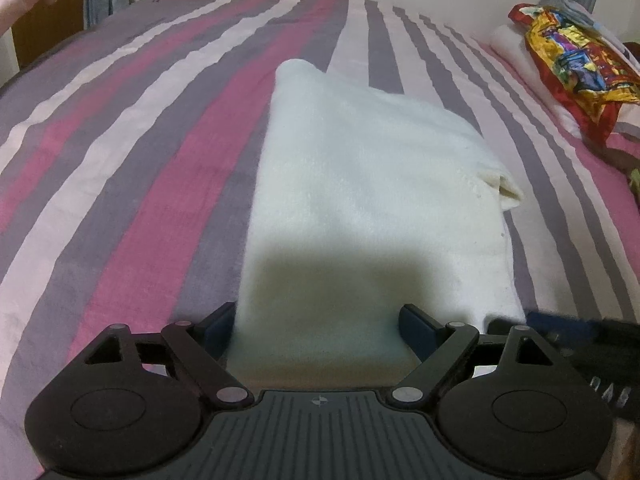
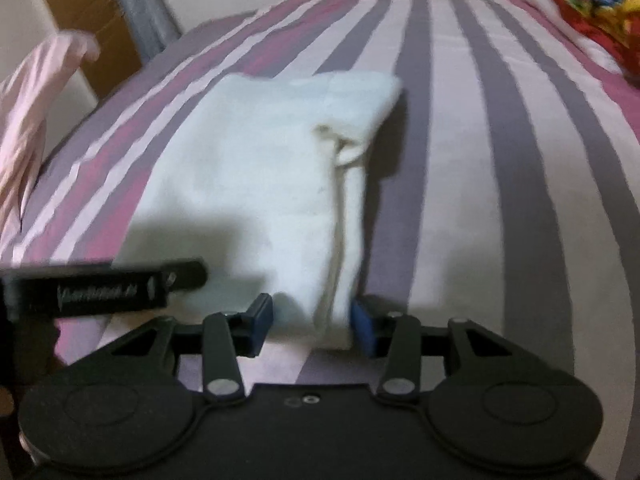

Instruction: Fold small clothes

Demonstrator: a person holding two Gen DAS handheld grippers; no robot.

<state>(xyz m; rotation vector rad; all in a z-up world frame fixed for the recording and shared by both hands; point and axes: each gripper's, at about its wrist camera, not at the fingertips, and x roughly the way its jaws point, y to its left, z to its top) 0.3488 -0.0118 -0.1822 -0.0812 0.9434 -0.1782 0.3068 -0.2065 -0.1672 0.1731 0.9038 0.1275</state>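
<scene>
A white fluffy garment (image 1: 360,200) lies folded on the striped bed sheet (image 1: 120,160). In the left wrist view my left gripper (image 1: 318,330) is open, its two blue pads either side of the garment's near edge. In the right wrist view the same garment (image 2: 256,184) shows with its folded layers at the right side. My right gripper (image 2: 312,326) is open around the garment's near right corner, pads apart and not pressing the cloth. The left gripper's finger (image 2: 120,284) shows at the left.
A colourful red and yellow package (image 1: 576,60) lies on white cloth at the far right of the bed. A pink cloth (image 2: 36,128) hangs at the left edge. A wooden cabinet (image 2: 92,16) and wall stand behind the bed.
</scene>
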